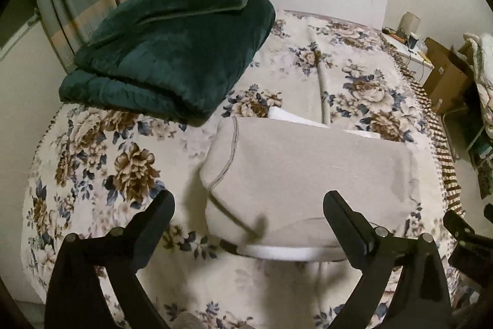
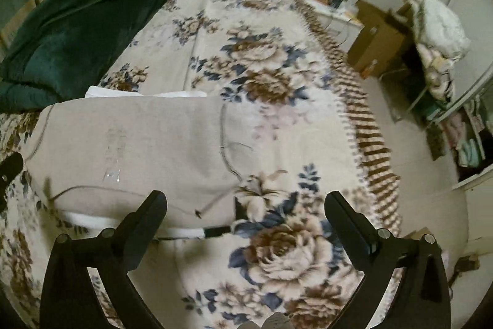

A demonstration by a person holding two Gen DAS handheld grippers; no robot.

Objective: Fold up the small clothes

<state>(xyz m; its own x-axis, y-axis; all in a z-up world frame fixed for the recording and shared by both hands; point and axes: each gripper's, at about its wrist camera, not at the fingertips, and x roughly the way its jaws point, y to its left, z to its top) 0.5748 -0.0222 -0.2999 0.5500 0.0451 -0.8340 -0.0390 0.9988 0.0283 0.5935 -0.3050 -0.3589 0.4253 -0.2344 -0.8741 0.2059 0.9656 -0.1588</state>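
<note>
Both claws hang released above the bed, jaws spread wide with nothing between them. Left claw [image 1: 248,207] hovers over the near left part of the folded beige garment [image 1: 308,168], right claw [image 2: 246,205] over its near right corner. That garment lies flat on the floral bedspread [image 1: 92,162], a white layer [image 1: 277,252] showing at its near edge. Far left sits a folded dark green blanket [image 1: 172,51].
</note>
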